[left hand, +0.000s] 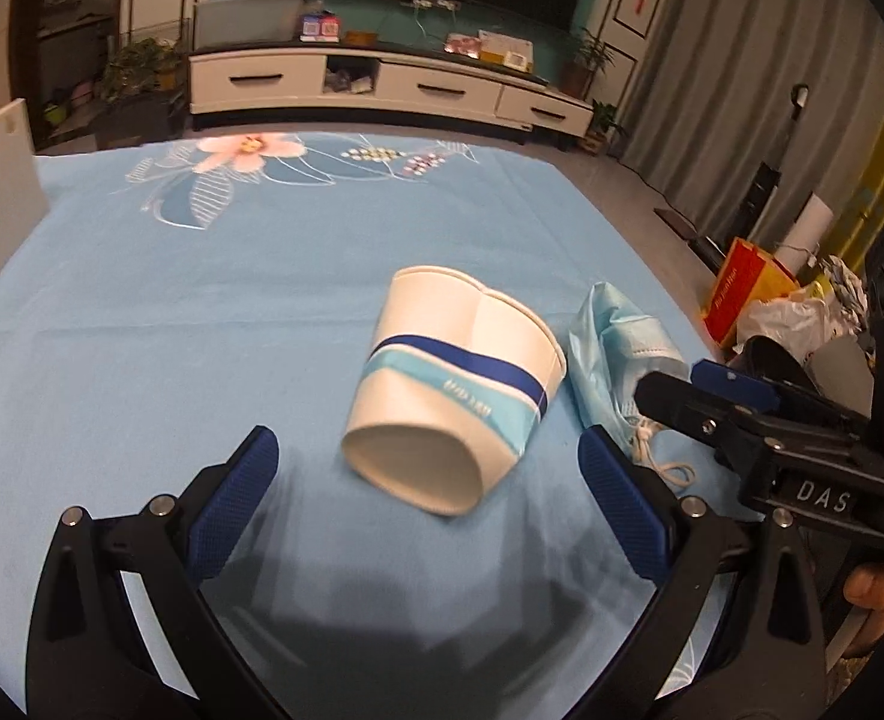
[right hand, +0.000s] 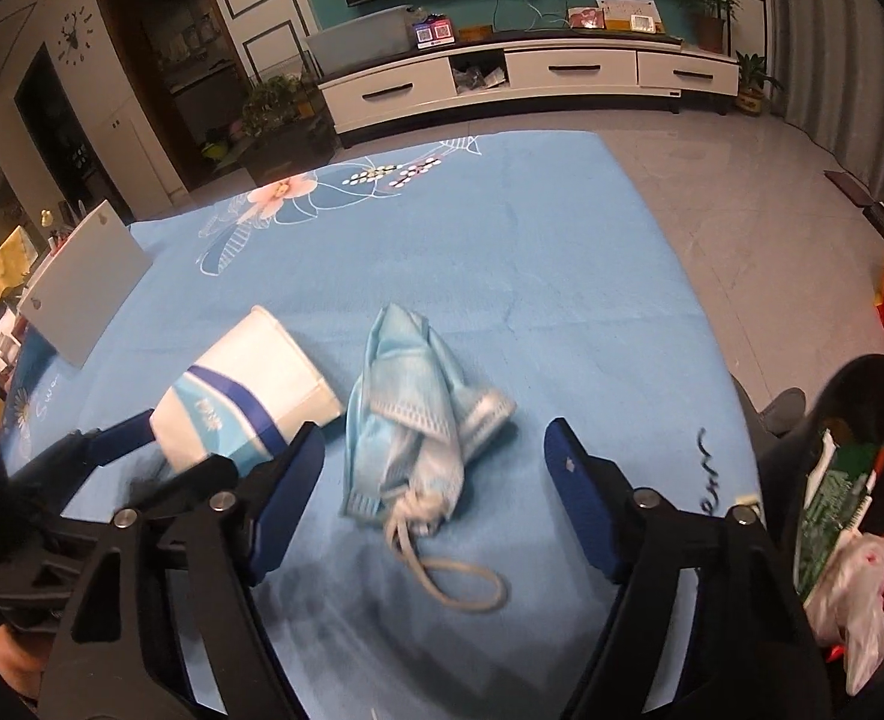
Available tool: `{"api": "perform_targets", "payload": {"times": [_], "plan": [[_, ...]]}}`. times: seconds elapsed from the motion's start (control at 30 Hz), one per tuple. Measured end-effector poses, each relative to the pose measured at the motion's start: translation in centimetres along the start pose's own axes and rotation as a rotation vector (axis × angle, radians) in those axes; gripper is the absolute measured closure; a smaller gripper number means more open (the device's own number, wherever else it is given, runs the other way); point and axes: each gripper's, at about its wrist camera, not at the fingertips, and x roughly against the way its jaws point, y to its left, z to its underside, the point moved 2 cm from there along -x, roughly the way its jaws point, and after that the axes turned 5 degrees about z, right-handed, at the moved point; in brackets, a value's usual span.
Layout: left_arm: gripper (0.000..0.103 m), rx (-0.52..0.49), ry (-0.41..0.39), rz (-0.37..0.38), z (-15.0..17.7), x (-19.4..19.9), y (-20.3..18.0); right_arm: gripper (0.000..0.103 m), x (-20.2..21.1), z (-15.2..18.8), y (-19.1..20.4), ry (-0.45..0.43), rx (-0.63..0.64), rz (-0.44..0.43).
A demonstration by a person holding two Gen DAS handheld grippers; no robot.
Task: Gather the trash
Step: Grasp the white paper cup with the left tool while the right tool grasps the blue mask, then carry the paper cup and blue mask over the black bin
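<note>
A white paper cup with blue bands lies on its side on the blue tablecloth, base toward me. My left gripper is open, its jaws on either side of the cup's base. A crumpled blue face mask lies beside the cup, its ear loop trailing toward me. My right gripper is open with the mask between its jaws. The mask also shows in the left wrist view, with the right gripper beside it.
A dark trash bin with wrappers and plastic bags stands off the table's right edge. A white board stands at the table's left edge. A red bag sits on the floor to the right. A TV cabinet lines the far wall.
</note>
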Motion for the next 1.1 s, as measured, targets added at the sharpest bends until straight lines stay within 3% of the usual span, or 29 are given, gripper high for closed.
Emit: {"api": "perform_targets", "payload": {"times": [0.3, 0.4, 0.47, 0.6, 1.1], "plan": [[0.01, 0.017, 0.023, 0.033, -0.5, -2.1, 0.5, 0.053, -2.2, -0.6, -0.1, 0.026, 0.01, 0.019], [0.029, 0.011, 0.019, 0.034, -0.4, -2.1, 0.5, 0.066, -2.2, -0.5, -0.2, 0.025, 0.018, 0.032], [0.031, 0.01, 0.017, 0.035, -0.4, -2.1, 0.5, 0.078, -2.3, -0.5, -0.3, 0.024, 0.019, 0.035], [0.036, 0.018, 0.013, 0.047, -0.2, -1.8, 0.4, 0.088, -2.0, -0.3, -0.1, 0.012, 0.029, 0.041], [0.037, 0.025, -0.037, 0.051, 0.9, 1.9, -0.6, 0.093, 3.4, 1.4, -1.2, -0.065, -0.024, 0.053]]}}
